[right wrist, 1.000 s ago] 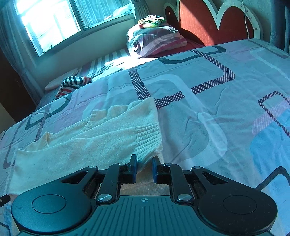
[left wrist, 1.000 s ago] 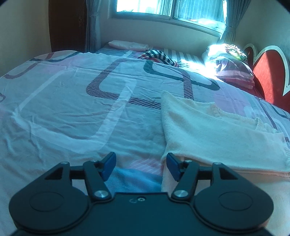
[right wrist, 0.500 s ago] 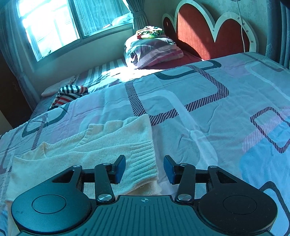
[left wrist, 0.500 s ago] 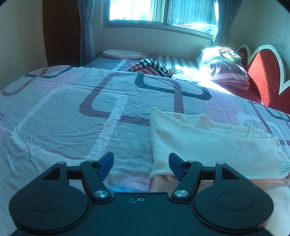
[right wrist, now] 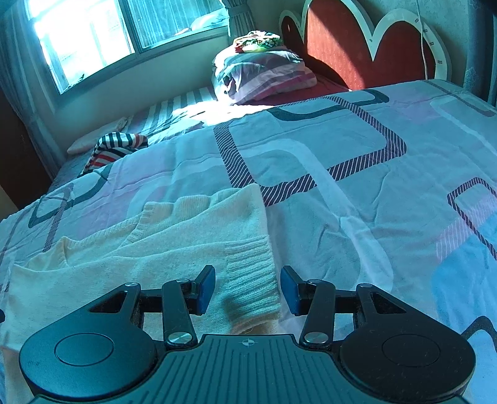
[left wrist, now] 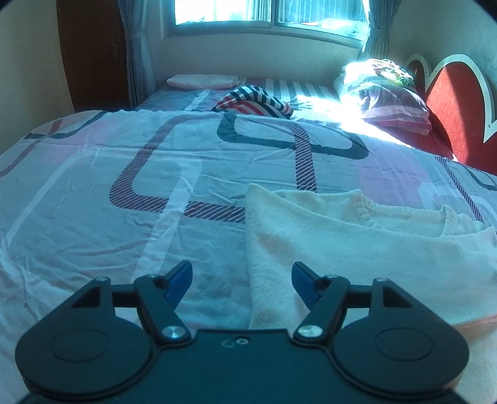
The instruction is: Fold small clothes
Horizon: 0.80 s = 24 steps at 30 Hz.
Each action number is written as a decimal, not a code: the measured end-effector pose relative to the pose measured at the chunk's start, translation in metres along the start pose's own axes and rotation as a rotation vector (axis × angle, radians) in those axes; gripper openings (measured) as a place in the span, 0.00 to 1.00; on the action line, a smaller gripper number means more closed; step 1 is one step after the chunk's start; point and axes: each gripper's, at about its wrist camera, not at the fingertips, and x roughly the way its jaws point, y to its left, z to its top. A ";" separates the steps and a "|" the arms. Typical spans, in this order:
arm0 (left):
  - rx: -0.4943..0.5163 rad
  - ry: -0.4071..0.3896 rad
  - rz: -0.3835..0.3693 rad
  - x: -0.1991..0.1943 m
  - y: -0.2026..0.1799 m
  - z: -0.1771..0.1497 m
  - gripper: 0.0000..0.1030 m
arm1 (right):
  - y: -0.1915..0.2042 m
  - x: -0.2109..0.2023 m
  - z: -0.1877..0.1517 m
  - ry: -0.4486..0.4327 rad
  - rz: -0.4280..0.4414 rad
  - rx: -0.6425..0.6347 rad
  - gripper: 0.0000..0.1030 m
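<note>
while both tongs (left wrist: 242, 275) (right wrist: 247, 290) gape empty, fuzzy cream knit sweater (right wrist: 174, 248) lies folded, ribbed cuff (right wrist: 251, 279) between right pair.

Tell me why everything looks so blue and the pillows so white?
Left wrist view: sun through the window glares the pillows white, and the bedspread is tinted blue. Right wrist view: same tint, and the fisheye lens curves the bed's edges.

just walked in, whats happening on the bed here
A person with a gripper in each hand is folding a cream sweater on the bed. The right gripper has just opened, its jaws clear of the ribbed cuff between them. The left gripper is opening over the sweater's folded edge, holding nothing.
</note>
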 end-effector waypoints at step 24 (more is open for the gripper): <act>-0.197 -0.068 -0.099 0.022 0.028 -0.009 0.04 | 0.002 0.017 0.002 -0.013 0.021 -0.064 0.14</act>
